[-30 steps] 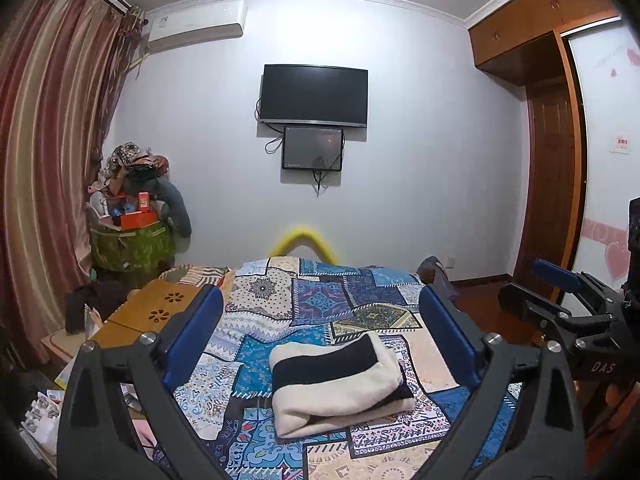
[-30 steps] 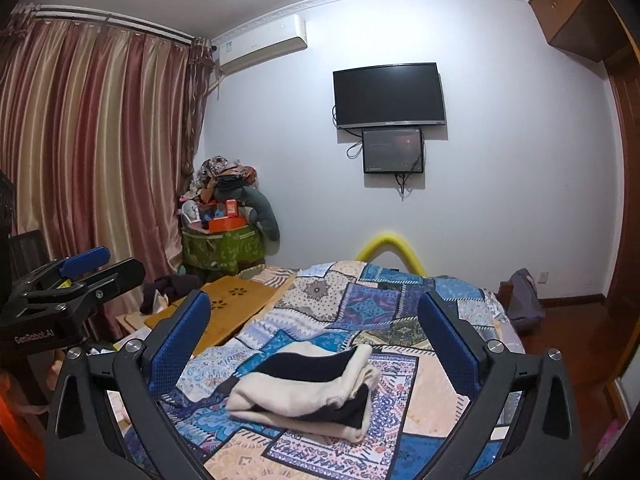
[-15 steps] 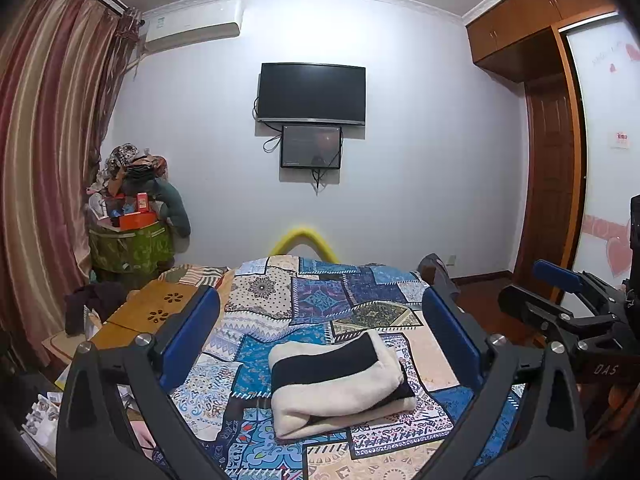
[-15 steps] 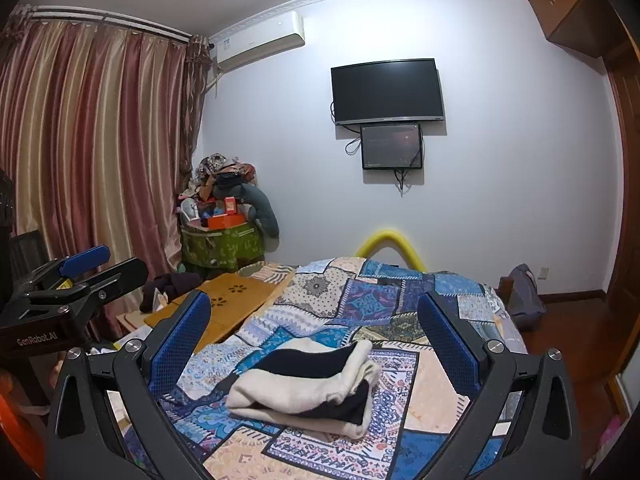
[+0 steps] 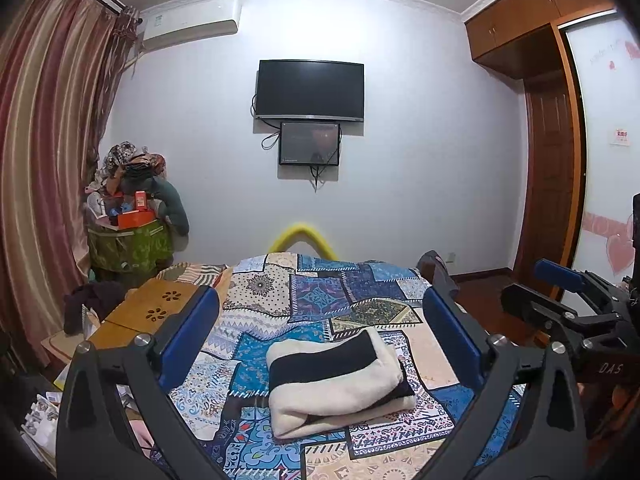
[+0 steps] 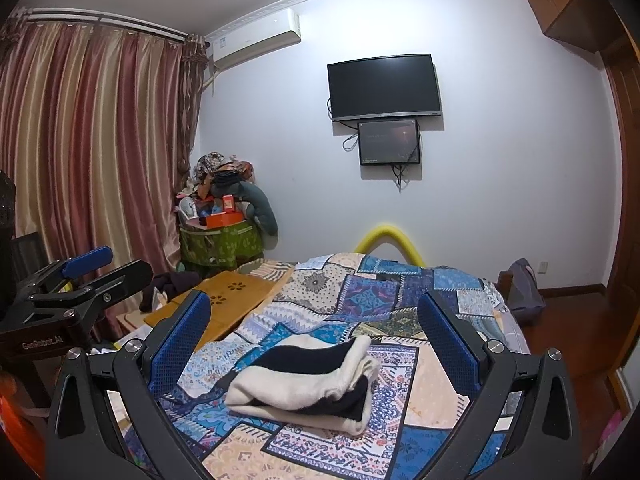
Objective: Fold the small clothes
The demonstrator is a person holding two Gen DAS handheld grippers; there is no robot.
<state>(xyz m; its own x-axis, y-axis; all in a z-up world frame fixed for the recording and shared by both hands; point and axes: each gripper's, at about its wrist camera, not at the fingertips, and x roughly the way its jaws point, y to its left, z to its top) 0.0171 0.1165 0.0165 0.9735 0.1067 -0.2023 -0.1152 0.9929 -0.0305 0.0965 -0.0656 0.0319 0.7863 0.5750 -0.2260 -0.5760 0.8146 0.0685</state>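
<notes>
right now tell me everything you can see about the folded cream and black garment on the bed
The folded garment is a thick, fleecy-looking piece in cream with a broad black band, doubled into a compact bundle of several layers. Its rounded fold faces the left gripper; the stacked open edges show in the right wrist view. It lies flat on the patchwork quilt, touching nothing else. Both grippers hang open above it, right gripper included, neither touching it.
</notes>
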